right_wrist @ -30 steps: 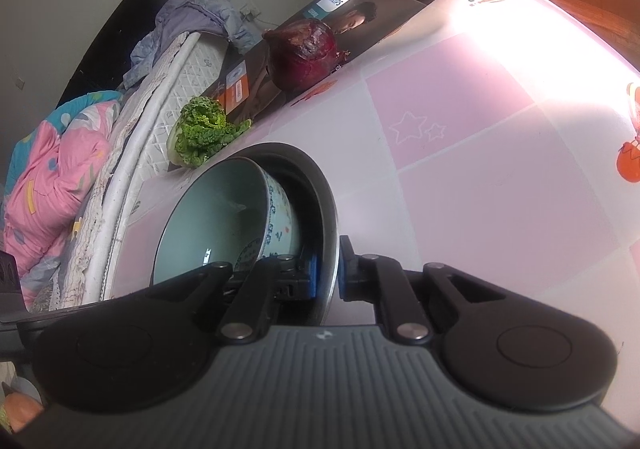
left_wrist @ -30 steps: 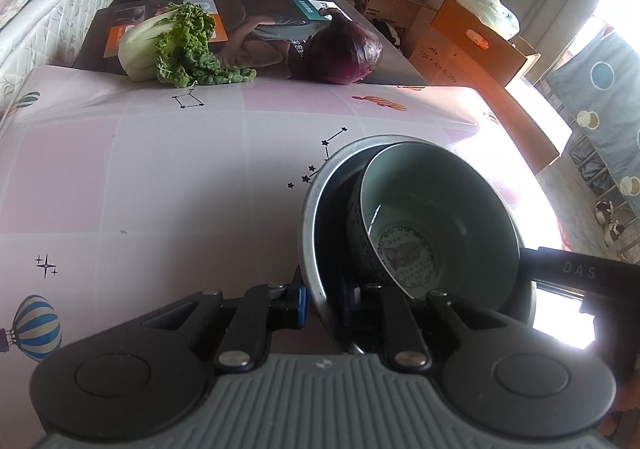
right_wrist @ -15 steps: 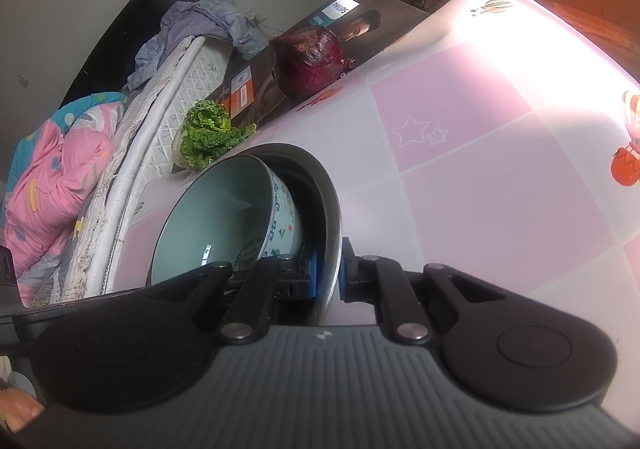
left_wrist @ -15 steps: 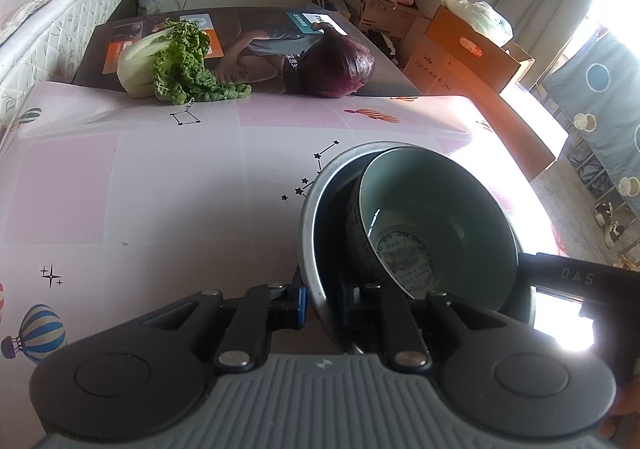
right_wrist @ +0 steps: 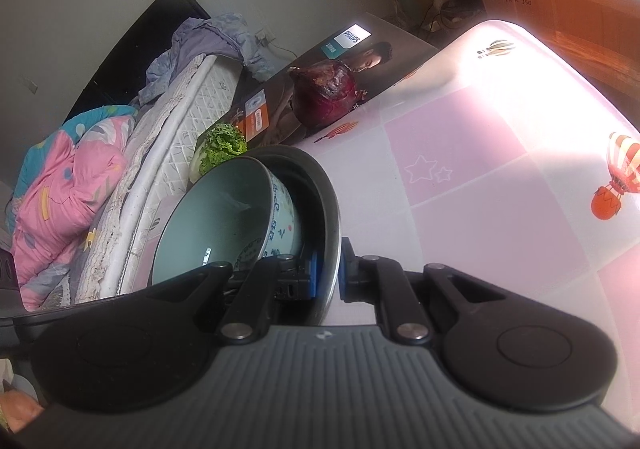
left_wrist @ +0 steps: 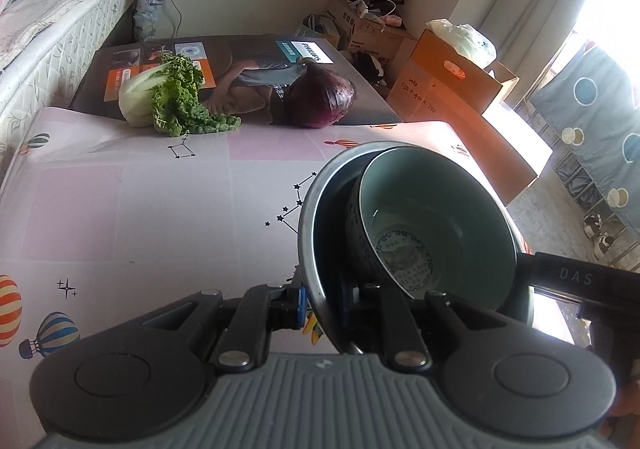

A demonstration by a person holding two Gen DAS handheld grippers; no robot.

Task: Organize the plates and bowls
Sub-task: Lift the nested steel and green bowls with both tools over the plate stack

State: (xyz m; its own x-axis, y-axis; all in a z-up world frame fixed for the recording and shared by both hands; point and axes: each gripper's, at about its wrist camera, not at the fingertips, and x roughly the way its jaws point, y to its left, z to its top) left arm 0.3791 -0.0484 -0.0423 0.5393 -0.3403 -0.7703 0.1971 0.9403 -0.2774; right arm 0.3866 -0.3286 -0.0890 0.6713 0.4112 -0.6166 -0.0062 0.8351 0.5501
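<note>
Lifted higher off the counter point(left_wrist: 120, 217), the metal bowl point(left_wrist: 310, 217) with ceramic bowl point(left_wrist: 440, 209) nested inside hangs between left hand-held gripper point(left_wrist: 322, 299) and right hand-held gripper point(right_wrist: 326, 275), both clamping its rim; likely mid-carry.

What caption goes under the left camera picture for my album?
Left gripper clamps a metal bowl's rim, a green bowl nested inside.

Left hand-held gripper point(left_wrist: 324, 295): black linkage arms, silver screws, round black discs, ribbed grey body, blue pads. Right hand-held gripper point(right_wrist: 327, 275): same build; side lettering possibly "DAS".
</note>
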